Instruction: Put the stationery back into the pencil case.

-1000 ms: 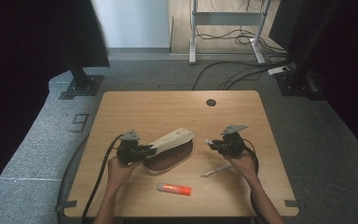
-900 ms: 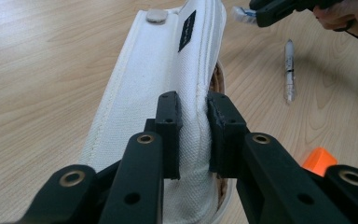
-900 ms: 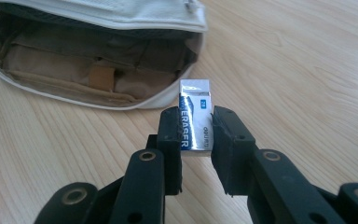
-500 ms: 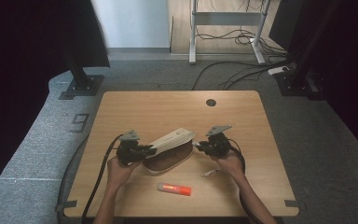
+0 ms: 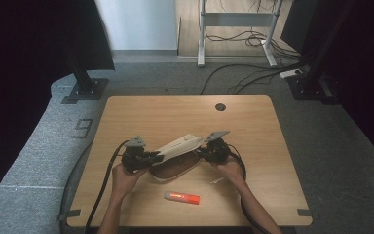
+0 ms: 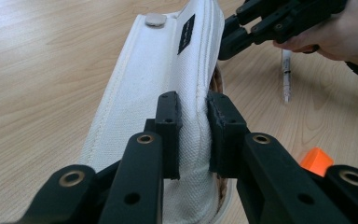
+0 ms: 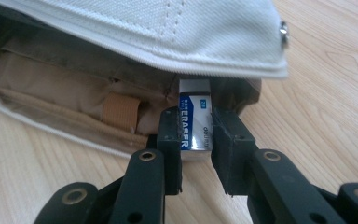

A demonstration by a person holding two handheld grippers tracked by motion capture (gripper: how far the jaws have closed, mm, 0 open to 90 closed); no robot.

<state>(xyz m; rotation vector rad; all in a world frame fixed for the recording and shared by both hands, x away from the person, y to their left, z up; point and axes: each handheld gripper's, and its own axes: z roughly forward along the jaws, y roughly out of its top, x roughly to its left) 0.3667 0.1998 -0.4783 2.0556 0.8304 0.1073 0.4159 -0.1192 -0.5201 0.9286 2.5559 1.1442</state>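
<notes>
Wooden table (image 5: 141, 112) carries one white case (image 5: 177, 146), its long axis slanting up to the right. My left gripper (image 6: 191, 116) reaches in from the left, clamped on the lid edge. My right gripper (image 7: 196, 128), level, pinches one eraser (image 7: 195, 123), upright at the case mouth. One orange marker (image 5: 182, 197) and one pen (image 6: 286, 74) lie nearby.

Gripper: right gripper (image 7: 195, 133) is clamping an eraser (image 7: 195, 122).
Eraser: pointing toward twelve o'clock, into the pencil case (image 7: 135, 32) mouth.
Lid: white, hanging over the eraser.
</notes>
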